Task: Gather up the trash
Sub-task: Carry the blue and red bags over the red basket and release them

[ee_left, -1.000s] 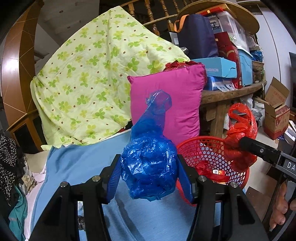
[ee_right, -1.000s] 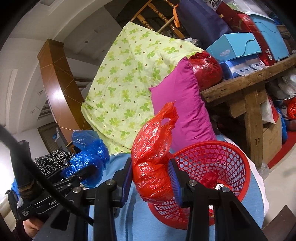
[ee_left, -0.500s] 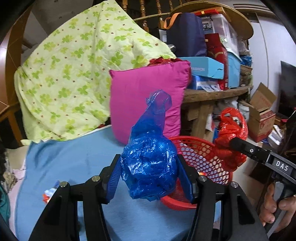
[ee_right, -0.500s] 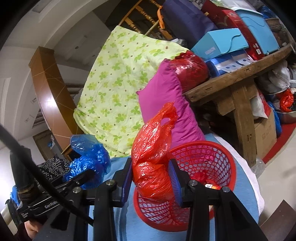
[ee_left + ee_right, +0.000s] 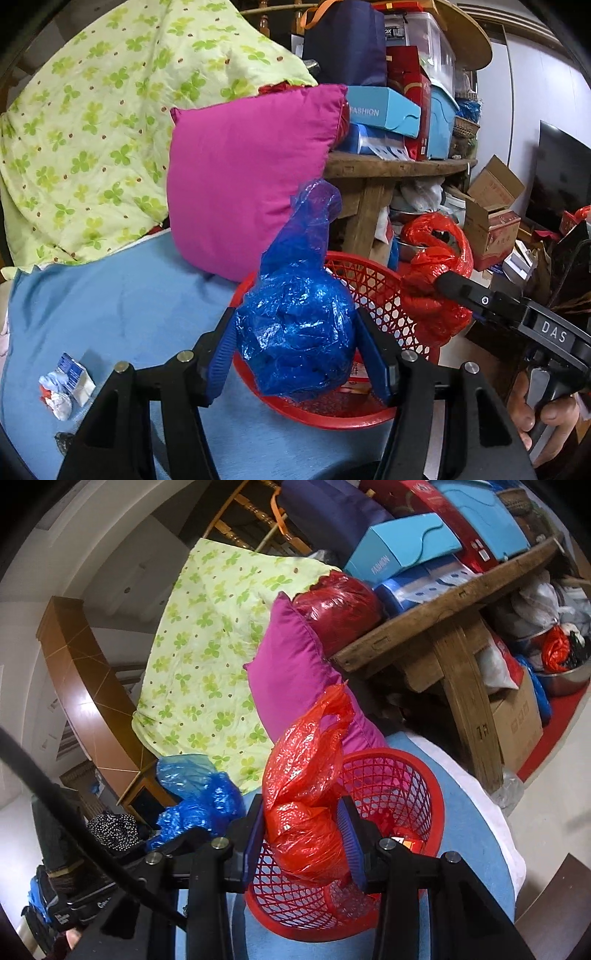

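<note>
Brought both bags down over red basket (image 5: 373, 280). Left gripper (image 5: 297, 354) jaws just opening around blue bag (image 5: 295, 332); right gripper (image 5: 306, 834) jaws just opening around red bag (image 5: 306, 812). Neither dropped yet; scraps (image 5: 64, 384) left on near-left blue sheet (image 5: 122, 306).

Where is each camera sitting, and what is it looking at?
Left wrist: sits on the left hand-held gripper, looking past its blue bag to the red basket; a hand shows at right.
Right wrist: sits on the right hand-held gripper, looking past its red bag into the basket.
Both show the basket, pink pillow, both bags.
</note>
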{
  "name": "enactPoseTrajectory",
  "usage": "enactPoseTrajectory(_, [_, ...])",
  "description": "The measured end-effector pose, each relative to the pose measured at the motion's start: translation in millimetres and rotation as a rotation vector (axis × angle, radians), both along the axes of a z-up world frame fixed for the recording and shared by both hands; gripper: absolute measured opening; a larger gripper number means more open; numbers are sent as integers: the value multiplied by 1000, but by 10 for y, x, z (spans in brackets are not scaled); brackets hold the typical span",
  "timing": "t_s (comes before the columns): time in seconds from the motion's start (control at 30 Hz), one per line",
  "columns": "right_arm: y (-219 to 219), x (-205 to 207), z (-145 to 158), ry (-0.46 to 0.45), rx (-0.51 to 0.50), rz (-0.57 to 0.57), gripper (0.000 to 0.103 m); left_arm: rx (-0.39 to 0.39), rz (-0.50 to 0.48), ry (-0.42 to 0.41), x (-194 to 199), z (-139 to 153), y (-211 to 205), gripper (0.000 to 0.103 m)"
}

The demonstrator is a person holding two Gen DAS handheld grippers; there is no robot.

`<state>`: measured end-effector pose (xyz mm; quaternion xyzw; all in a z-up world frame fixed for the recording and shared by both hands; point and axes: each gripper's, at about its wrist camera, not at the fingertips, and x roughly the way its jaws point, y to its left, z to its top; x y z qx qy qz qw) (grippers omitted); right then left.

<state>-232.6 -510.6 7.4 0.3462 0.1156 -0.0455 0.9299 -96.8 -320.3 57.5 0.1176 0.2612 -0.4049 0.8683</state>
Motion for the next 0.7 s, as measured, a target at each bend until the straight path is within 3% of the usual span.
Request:
enactPoseTrajectory(0.07, [0,28,-24,8,9,1,48,1,1,16,33,-38,-7,66])
enactPoseTrajectory(0.17, [4,68,-57,14,30,7,63,-5,12,25,65,-80,37,69])
enactPoseTrajectory(0.43, [51,93,-18,18,7,2,63,-35,57,53,134,-130,342,70])
enactPoseTrajectory(0.7, [338,131,230,-20,-59,59,63,-39,176,85,233,-351,1090,70])
